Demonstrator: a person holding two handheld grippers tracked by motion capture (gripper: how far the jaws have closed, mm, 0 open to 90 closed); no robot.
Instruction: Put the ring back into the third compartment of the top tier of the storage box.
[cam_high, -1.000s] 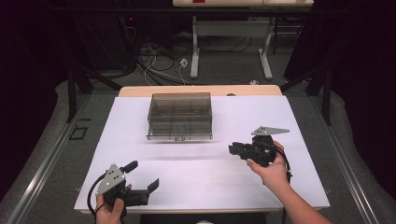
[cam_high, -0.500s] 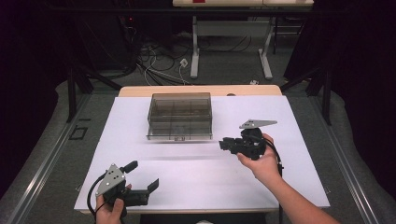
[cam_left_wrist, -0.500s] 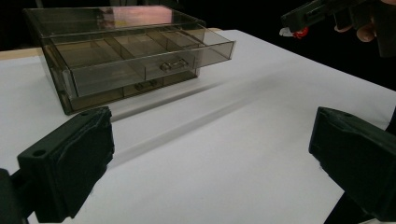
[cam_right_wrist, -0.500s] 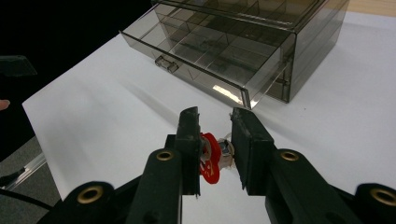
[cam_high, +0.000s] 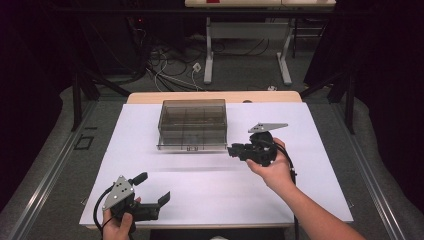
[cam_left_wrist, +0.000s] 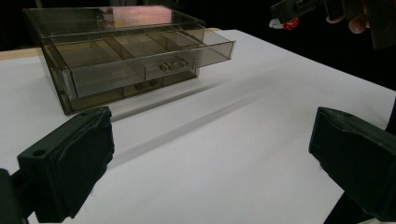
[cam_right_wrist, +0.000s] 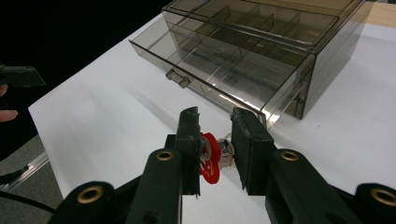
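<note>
Right gripper (cam_right_wrist: 214, 140) clamps a red-tagged key (cam_right_wrist: 211, 161); the open drawer (cam_right_wrist: 205, 60) lies just ahead of its fingertips, while left gripper (cam_high: 152, 189), jaws spread empty, sits farther off.

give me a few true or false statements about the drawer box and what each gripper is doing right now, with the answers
1. The top drawer of the smoky clear drawer box is pulled partly out. True.
2. The right gripper holds nothing. False: its jaws are closed on a small red and silver item.
3. The left gripper is open, near the table's front edge. True.
4. The drawer box stands on bare wood. False: it stands on the white table cover.
5. The left gripper touches the drawer handle. False: it is well apart from the box.
</note>
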